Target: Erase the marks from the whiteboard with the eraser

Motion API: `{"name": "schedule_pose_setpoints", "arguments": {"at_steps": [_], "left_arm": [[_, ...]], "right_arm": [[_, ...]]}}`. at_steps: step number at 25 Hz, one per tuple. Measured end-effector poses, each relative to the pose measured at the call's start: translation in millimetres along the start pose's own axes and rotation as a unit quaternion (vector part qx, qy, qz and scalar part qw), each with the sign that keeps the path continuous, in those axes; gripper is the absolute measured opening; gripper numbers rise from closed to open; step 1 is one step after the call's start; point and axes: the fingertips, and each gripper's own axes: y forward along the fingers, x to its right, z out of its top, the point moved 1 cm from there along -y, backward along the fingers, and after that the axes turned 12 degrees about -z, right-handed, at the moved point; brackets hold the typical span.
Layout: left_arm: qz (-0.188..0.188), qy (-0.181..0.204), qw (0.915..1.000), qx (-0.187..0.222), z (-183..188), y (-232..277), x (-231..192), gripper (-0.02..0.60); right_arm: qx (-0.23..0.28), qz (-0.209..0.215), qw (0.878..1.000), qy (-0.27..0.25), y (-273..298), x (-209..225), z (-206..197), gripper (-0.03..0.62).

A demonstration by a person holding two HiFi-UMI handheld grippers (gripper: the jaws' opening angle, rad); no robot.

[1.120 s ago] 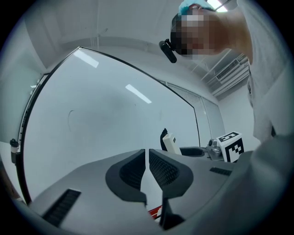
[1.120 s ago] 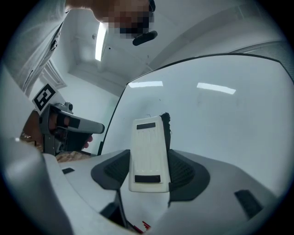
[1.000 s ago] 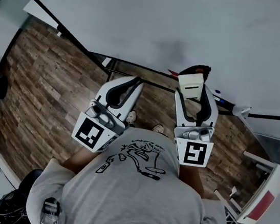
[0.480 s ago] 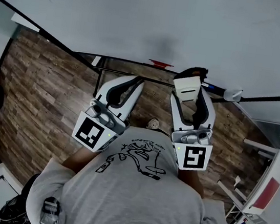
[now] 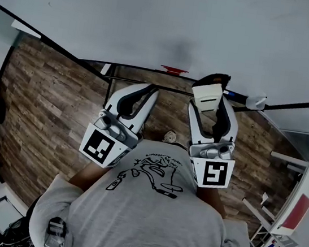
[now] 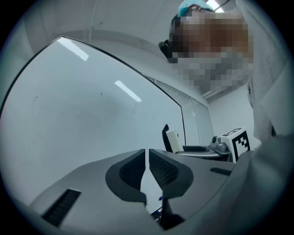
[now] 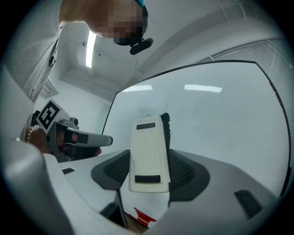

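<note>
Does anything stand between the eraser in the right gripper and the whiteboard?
Nothing visible does. The eraser, clamped in the right gripper, points at the whiteboard with no object between them. The left gripper sits off to the side, jaws together.

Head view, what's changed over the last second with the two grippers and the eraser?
The right gripper, carrying the eraser, edged slightly left, toward the left gripper. The head camera also shifted: the lower edge of the whiteboard now lies flatter, and a red item beside that edge has come into view. Unchanged: the right gripper stays shut on the eraser, and the left gripper stays shut, empty and in place.
</note>
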Motion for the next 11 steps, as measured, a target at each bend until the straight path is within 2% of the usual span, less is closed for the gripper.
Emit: {"name": "schedule_pose_setpoints", "arguments": {"at_steps": [11], "left_arm": [[0.002,0.001,1.0000,-0.001,1.1,1.1,-9.1,0.040]], "right_arm": [[0.001,0.002,1.000,0.003,9.5,-0.7,1.3,0.262]]}}
